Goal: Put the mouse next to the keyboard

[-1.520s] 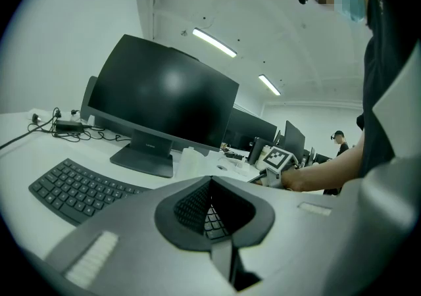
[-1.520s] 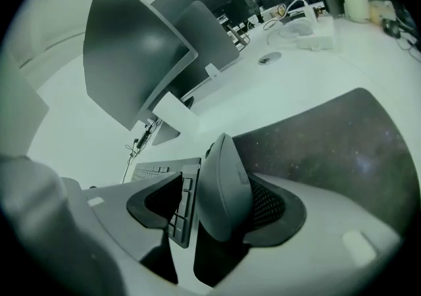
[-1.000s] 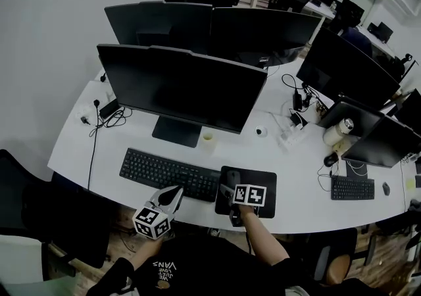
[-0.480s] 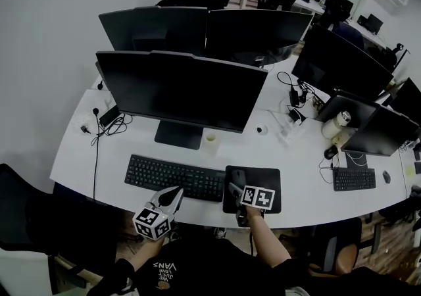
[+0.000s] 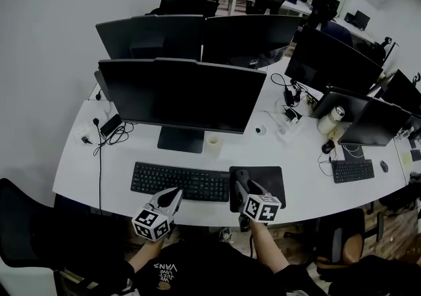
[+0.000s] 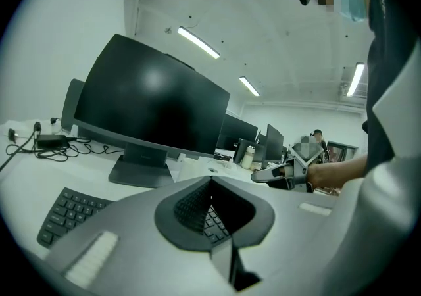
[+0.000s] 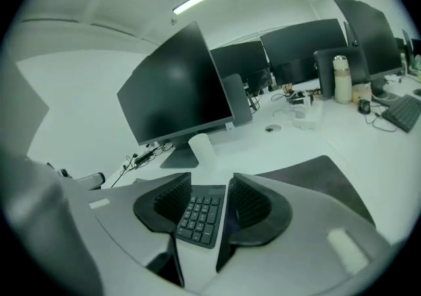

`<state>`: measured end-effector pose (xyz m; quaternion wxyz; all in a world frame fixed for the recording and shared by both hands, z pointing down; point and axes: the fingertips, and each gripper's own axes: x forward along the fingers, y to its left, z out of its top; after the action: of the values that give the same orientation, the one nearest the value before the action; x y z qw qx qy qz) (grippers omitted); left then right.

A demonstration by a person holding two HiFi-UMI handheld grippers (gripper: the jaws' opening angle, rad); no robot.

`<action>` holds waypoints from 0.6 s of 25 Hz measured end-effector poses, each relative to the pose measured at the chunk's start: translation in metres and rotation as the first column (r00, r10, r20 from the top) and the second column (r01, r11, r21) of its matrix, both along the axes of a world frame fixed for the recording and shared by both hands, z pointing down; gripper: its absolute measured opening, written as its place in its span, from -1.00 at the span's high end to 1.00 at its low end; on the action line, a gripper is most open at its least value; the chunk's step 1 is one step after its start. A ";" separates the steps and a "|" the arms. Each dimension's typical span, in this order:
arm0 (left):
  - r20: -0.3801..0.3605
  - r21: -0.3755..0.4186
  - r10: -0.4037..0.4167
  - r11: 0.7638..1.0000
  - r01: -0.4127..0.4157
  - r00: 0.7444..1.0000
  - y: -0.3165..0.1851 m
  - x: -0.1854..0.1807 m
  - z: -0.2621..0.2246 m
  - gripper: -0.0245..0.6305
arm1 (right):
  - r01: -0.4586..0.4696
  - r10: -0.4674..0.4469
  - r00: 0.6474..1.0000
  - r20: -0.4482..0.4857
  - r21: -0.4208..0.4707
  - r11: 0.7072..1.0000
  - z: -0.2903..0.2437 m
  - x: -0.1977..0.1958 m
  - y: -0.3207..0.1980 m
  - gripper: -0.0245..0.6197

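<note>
- Now the left gripper (image 5: 173, 196) waits at 7 o'clock from the keyboard (image 5: 177, 181), with its jaws pinched together on nothing.
- The mouse (image 5: 241, 175) looks small, dark and rounded. It seems to sit on the mouse pad (image 5: 270, 179) at its 10 o'clock corner, just beside the keyboard.
- The right gripper (image 7: 214, 186) has backed off the pad toward 6 o'clock. Its jaws are closing on nothing, so the job looks done.
</note>
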<state>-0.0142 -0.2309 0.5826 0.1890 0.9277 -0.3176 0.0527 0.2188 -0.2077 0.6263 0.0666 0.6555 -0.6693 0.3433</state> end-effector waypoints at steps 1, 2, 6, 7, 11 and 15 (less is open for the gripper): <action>-0.002 0.004 0.007 1.000 -0.007 1.000 0.000 -0.002 -0.001 0.92 | -0.006 0.006 1.000 -0.014 0.018 1.000 -0.006 -0.004 0.003 0.32; -0.003 0.008 0.014 1.000 -0.014 1.000 -0.001 -0.004 -0.002 0.92 | -0.013 0.014 1.000 -0.023 0.035 0.999 -0.011 -0.007 0.005 0.39; -0.007 0.021 0.038 0.999 -0.038 0.999 0.000 -0.015 -0.006 0.92 | -0.057 0.060 0.998 -0.029 0.115 0.992 -0.030 -0.019 0.018 0.76; -0.008 0.023 0.045 0.999 -0.045 0.999 0.001 -0.018 -0.006 0.92 | -0.067 0.072 0.997 -0.031 0.130 0.989 -0.034 -0.022 0.021 0.84; -0.015 0.027 0.077 0.997 -0.077 0.997 0.006 -0.028 -0.007 0.92 | -0.088 0.093 0.996 -0.018 0.190 0.978 -0.048 -0.038 0.032 0.90; -0.021 0.029 0.112 0.993 -0.111 0.993 0.012 -0.037 -0.007 0.92 | -0.088 0.091 0.996 0.001 0.232 0.969 -0.058 -0.061 0.043 0.91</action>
<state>-0.0516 -0.2192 0.5753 0.1766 0.9471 -0.2637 0.0483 0.1580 -0.1646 0.5684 -0.0228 0.6900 -0.6743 0.2622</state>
